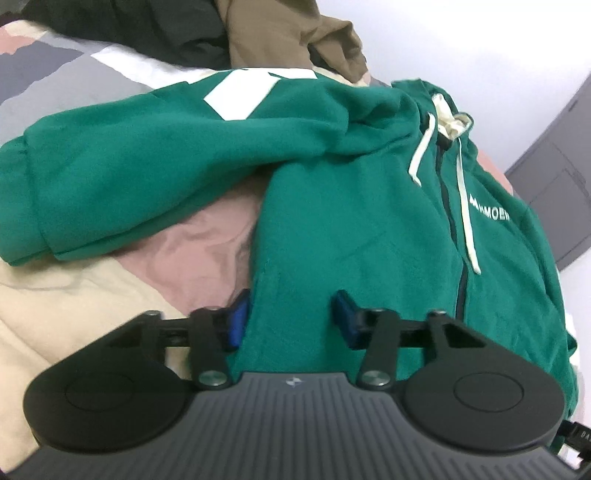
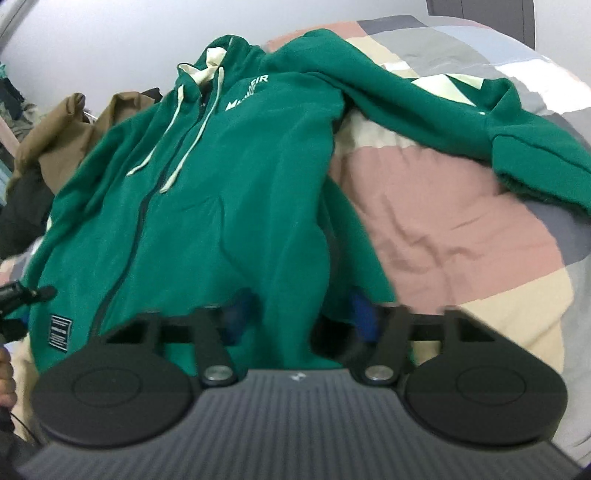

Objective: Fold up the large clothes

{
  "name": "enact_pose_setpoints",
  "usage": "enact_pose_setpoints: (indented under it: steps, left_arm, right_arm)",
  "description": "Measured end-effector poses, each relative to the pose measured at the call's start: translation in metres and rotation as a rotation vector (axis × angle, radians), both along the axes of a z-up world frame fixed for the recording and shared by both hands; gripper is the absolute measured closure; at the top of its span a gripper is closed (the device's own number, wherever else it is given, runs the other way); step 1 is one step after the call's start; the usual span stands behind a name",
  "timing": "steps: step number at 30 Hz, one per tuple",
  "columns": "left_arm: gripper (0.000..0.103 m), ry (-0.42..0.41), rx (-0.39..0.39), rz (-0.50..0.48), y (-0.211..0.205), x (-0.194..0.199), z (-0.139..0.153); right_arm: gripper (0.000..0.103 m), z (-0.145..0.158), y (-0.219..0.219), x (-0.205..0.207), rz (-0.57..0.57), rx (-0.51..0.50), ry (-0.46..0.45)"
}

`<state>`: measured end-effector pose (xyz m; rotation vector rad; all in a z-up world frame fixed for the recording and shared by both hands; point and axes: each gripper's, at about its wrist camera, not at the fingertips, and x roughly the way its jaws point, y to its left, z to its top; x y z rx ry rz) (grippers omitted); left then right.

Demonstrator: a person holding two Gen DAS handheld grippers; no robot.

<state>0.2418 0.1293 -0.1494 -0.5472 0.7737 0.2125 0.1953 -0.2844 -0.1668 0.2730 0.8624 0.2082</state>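
A green zip hoodie [image 1: 332, 221] with white drawstrings and white chest lettering lies front up on a patchwork bedcover [image 1: 74, 295]. One sleeve [image 1: 129, 177] stretches out to the left in the left wrist view. My left gripper [image 1: 291, 317] is at the hoodie's bottom edge, its blue fingers apart with flat fabric between them. In the right wrist view the hoodie [image 2: 221, 203] fills the middle and its other sleeve [image 2: 461, 118] runs off to the right. My right gripper [image 2: 301, 314], blurred, is at the other bottom corner. Its fingers stand wide with a hump of green fabric between them.
A brown garment [image 1: 288, 33] and a dark one [image 1: 147, 29] are piled beyond the hoodie's hood. The bedcover [image 2: 461, 221] has pink, cream and grey patches. A grey cabinet [image 1: 561, 177] stands by the white wall. A hand [image 2: 5, 376] shows at the left edge.
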Motion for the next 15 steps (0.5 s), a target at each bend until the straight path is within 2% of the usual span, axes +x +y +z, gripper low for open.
enact_pose_setpoints:
  steps: [1,2,4,7,9,15]
  left_arm:
    - [0.069,-0.006,-0.002,-0.008,0.000,-0.001,0.002]
    - [0.076,-0.015,-0.012,-0.019,-0.001,-0.003,0.005]
    - [0.081,-0.037,-0.038,-0.040,0.001,-0.007,0.016]
    - [0.084,-0.084,-0.128,-0.049,0.006,-0.016,0.036]
    - [0.085,-0.107,-0.167,-0.061,0.008,-0.021,0.051]
    - [0.087,-0.116,-0.227,-0.104,0.012,-0.030,0.089]
  right_arm:
    - [0.085,0.001,0.000,-0.002,0.003,0.021,0.002]
    - [0.090,0.003,-0.003,-0.005,-0.005,0.043,-0.012]
    - [0.095,0.013,-0.008,-0.013,-0.016,0.089,-0.044]
    - [0.096,0.037,-0.028,-0.023,-0.044,0.211,-0.091]
    - [0.097,0.056,-0.038,-0.033,-0.063,0.252,-0.122]
    - [0.099,0.110,-0.051,-0.049,-0.072,0.186,-0.144]
